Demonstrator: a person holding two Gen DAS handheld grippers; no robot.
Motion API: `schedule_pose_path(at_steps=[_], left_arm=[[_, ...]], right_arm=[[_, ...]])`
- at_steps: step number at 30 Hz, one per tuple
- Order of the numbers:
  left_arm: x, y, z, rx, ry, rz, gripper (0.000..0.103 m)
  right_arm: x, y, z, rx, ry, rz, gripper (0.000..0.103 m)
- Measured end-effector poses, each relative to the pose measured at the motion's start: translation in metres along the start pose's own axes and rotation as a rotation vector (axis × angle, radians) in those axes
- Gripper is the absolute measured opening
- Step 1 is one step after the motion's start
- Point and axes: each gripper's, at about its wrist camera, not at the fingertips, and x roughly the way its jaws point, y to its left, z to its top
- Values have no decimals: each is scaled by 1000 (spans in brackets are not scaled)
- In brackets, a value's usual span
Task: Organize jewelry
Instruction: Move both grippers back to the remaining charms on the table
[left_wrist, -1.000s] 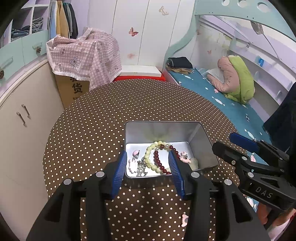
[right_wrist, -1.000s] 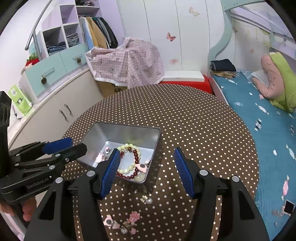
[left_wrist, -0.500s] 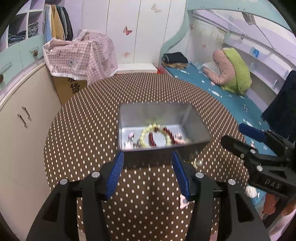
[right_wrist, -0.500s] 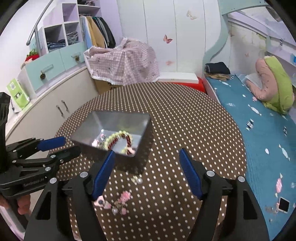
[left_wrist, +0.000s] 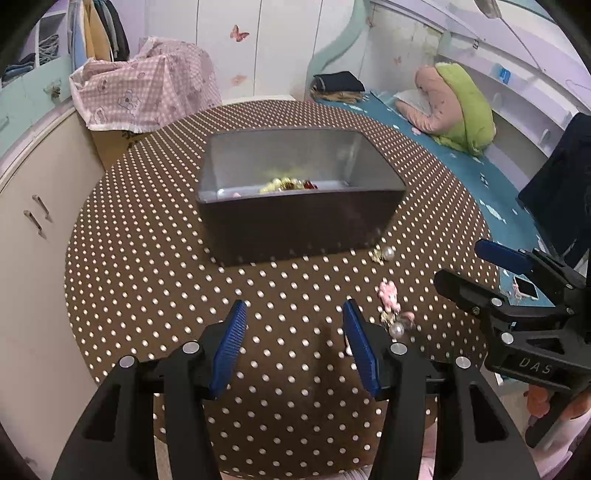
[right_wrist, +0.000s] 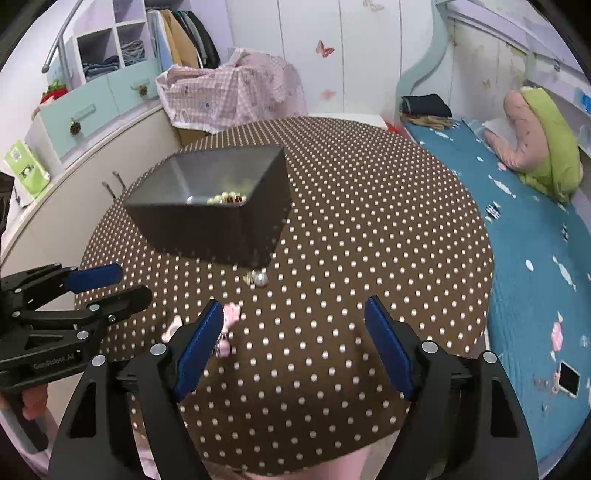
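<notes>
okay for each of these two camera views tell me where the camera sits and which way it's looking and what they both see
Left wrist: on the left gripper, looking forward and down along its open blue fingers at the metal tin on the dotted table; the right gripper shows at the right edge.
Right wrist: on the right gripper, its jaws opening with nothing between them, facing the same table; the left gripper shows at left.
Shared: the tin, the pearl earring beside it, the pink flower piece, the bed.
</notes>
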Motion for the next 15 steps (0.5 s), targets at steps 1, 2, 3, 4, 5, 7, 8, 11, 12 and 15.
schedule_pose_path(at_steps=[1,2,3,4,5,7,8,11,12,15], left_arm=[[1,-1,-2,1,7,-5,52],[3,-3,-3,2,13,-11,52],[4,-4,-4,3,18,-16,52],[5,-6,-6,5,26,-23,52],[6,-6,-6,6,29,-26,56],[8,-8,-8,10,33,-28,59],[9,-9,-8,11,35,-29,59],[11,-14,-9,15,43,-39,59],[12,-15,-9,19,46,-39,59],[17,-21,-9,37,55,-36,60]], right_arm=[[0,0,-3,-1,3,-1,76],[1,0,-5,0,6,-1,76],[2,-1,-7,2,9,0,76],[3,-2,-9,4,16,3,76],[4,-3,-12,7,23,3,76],[6,-6,-17,15,32,-1,76],[7,-8,-19,22,38,-3,76],[11,-12,-22,40,52,-2,76],[13,-14,-24,43,58,-3,76],[15,-14,-26,29,59,-12,76]])
